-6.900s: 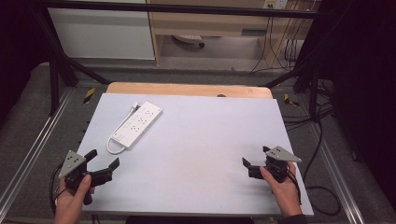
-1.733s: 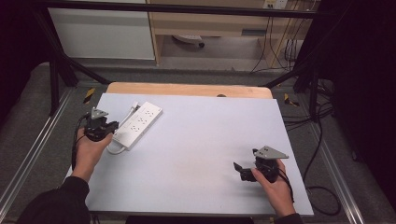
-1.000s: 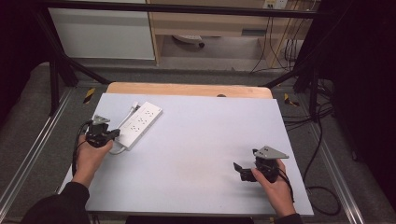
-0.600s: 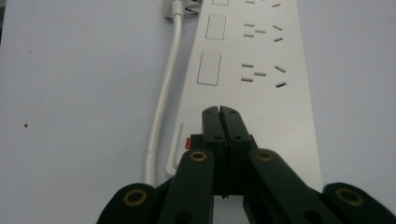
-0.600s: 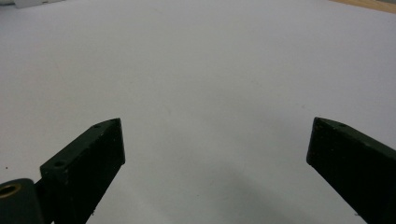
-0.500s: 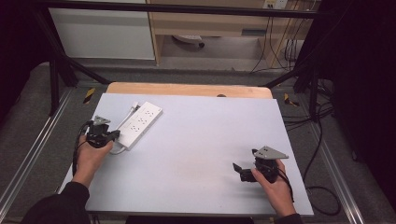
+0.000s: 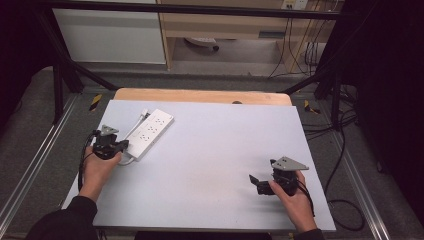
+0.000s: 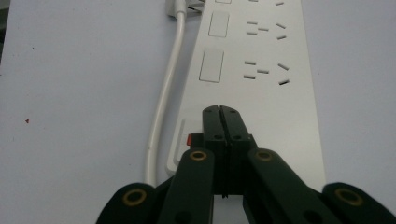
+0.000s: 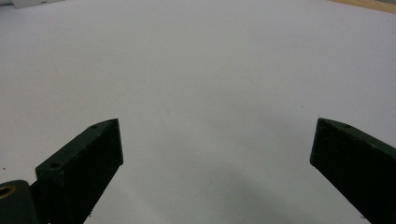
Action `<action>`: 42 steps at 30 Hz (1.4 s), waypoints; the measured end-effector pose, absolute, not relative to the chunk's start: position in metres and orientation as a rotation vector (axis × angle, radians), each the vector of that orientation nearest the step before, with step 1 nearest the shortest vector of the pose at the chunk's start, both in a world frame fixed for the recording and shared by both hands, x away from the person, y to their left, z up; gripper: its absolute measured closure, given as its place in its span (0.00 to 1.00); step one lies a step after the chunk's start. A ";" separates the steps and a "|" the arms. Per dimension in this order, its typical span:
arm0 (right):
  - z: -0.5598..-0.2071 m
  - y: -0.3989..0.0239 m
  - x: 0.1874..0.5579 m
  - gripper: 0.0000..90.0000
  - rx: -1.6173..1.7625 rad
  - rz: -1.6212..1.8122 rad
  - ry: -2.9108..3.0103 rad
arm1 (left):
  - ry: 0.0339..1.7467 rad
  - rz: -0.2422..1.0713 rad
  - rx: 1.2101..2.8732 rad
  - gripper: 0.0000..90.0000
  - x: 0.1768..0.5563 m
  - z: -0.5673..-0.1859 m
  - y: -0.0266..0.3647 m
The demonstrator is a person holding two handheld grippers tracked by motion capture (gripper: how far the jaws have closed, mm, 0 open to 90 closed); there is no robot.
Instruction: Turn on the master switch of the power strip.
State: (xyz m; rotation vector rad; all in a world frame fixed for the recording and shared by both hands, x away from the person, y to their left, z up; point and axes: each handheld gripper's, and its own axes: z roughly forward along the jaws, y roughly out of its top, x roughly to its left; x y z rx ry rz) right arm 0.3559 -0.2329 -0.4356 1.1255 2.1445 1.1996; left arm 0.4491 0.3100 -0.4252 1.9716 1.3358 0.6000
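High view: white power strip lies slantwise near the table's far left corner, its near end toward the left edge. Left hand-held gripper, jaws pressed together, tips at that near end of the strip. White cord runs along the strip's left side. Right hand-held gripper sits near the right front corner, well apart from the strip, over bare tabletop.

Left gripper view: closed jaw tips of the left hand-held gripper rest over the near end of the power strip, just beside a small red switch. Socket slots and the cord lie beyond; nothing between tips and strip.

Right gripper view: right hand-held gripper jaws stand wide apart, holding nothing, above plain table.
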 end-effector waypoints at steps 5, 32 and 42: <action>-0.436 -0.232 0.356 0.03 1.124 1.205 2.149 | 1.339 0.604 1.967 1.00 0.449 -0.426 0.310; -0.438 -0.233 0.357 0.03 1.141 1.198 2.152 | 1.344 0.572 1.962 1.00 0.451 -0.427 0.313; -0.439 -0.230 0.357 0.03 1.130 1.179 2.171 | 1.338 0.574 1.967 1.00 0.451 -0.427 0.313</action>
